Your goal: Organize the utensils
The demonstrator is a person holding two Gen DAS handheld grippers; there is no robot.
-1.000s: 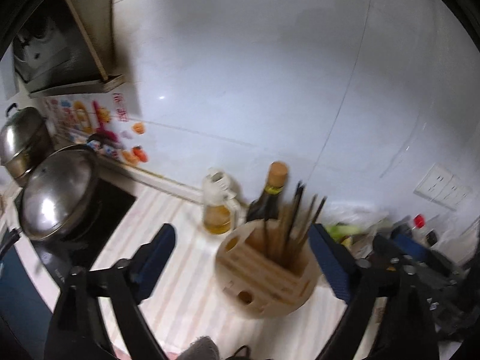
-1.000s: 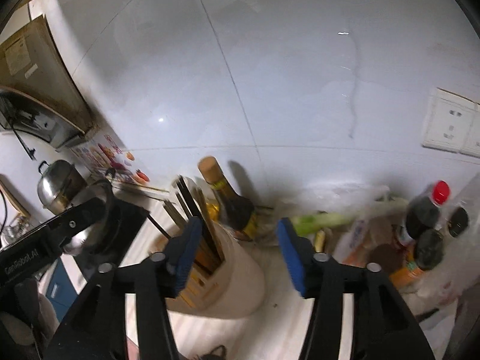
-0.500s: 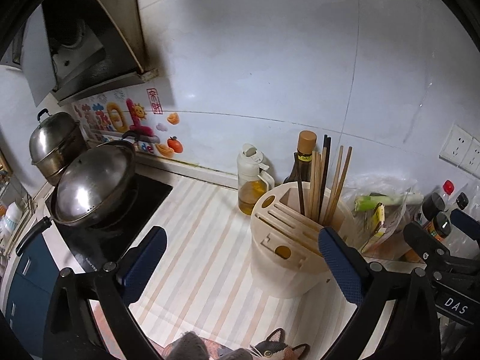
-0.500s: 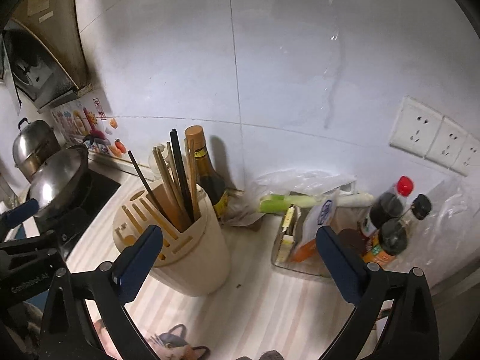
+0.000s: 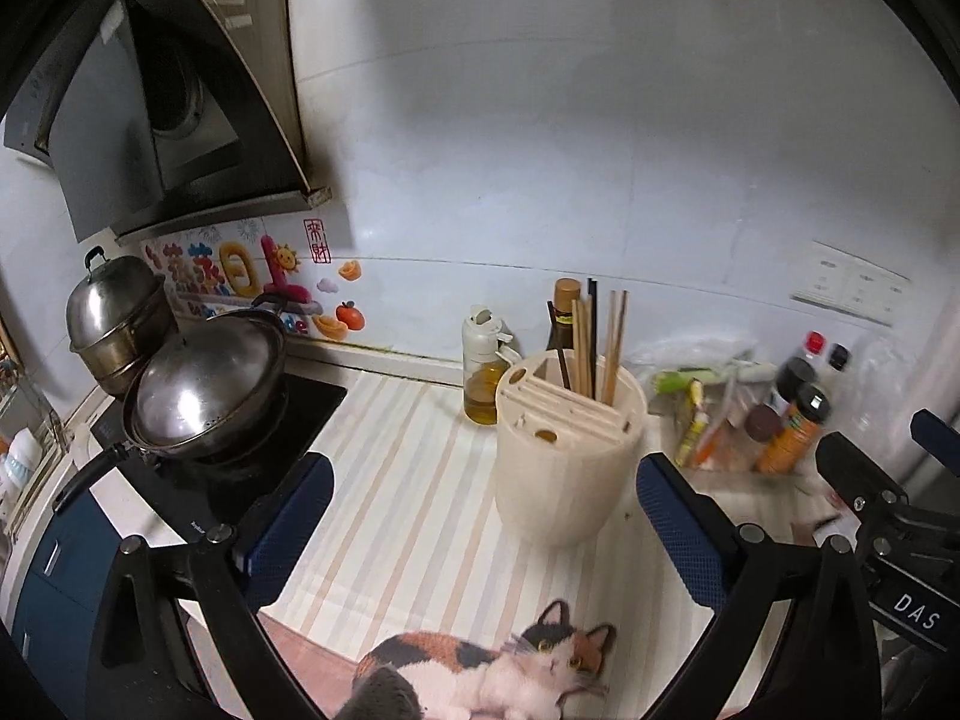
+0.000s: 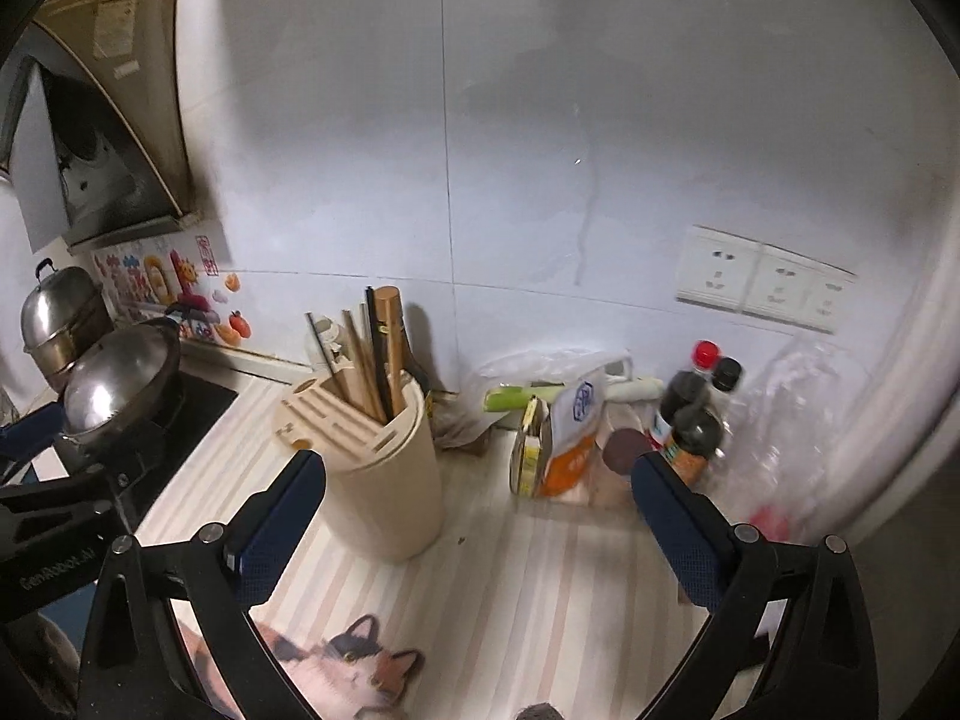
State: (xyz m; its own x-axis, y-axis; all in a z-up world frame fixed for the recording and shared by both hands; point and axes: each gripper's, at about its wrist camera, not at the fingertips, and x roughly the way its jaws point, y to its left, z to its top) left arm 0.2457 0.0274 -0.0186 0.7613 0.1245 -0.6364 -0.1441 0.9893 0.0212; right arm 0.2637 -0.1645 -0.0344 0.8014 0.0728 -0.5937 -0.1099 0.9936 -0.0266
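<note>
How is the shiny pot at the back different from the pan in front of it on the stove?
The steel pot is tall and stacked, with a lid and a dark top handle. The pan is wide and shallow, covered by a domed lid, with a long dark side handle. The pot sits nearer the wall. Both are shiny metal.

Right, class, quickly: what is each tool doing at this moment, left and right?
Left tool: open, holding nothing.
Right tool: open, holding nothing; its jaws have just been opening.
</note>
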